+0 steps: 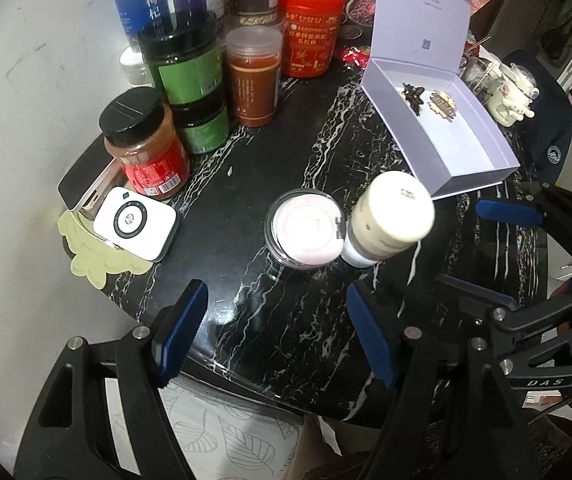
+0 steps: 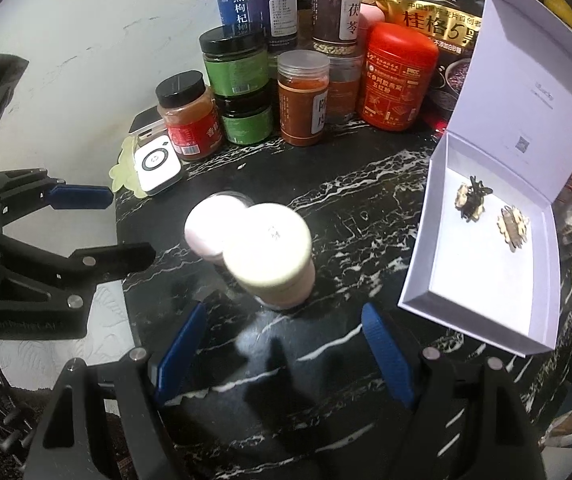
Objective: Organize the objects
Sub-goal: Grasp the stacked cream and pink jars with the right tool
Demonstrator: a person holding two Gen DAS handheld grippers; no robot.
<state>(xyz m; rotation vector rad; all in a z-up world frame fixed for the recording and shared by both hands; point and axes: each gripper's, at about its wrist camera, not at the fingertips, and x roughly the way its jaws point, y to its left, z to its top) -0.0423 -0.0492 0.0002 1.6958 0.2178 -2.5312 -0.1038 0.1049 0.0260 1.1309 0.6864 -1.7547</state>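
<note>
The black marble desk (image 1: 286,128) carries an open lilac gift box (image 2: 485,240) holding two small hair clips (image 2: 511,226), a cream-capped jar (image 2: 268,250) and a pink-lidded jar (image 1: 305,234) touching mid-desk. The left gripper (image 1: 274,332) and right gripper (image 2: 286,352) hover nearby, fingers apart, holding nothing.

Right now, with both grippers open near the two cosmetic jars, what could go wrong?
1. The cream-lidded jar and the pink-lidded jar stand close together; the right gripper closing on one may knock the other.
2. The open lilac box overhangs the marble table edge; a bump might tip it, spilling the two hair clips.
3. The left gripper works close by; the tools could collide.
</note>
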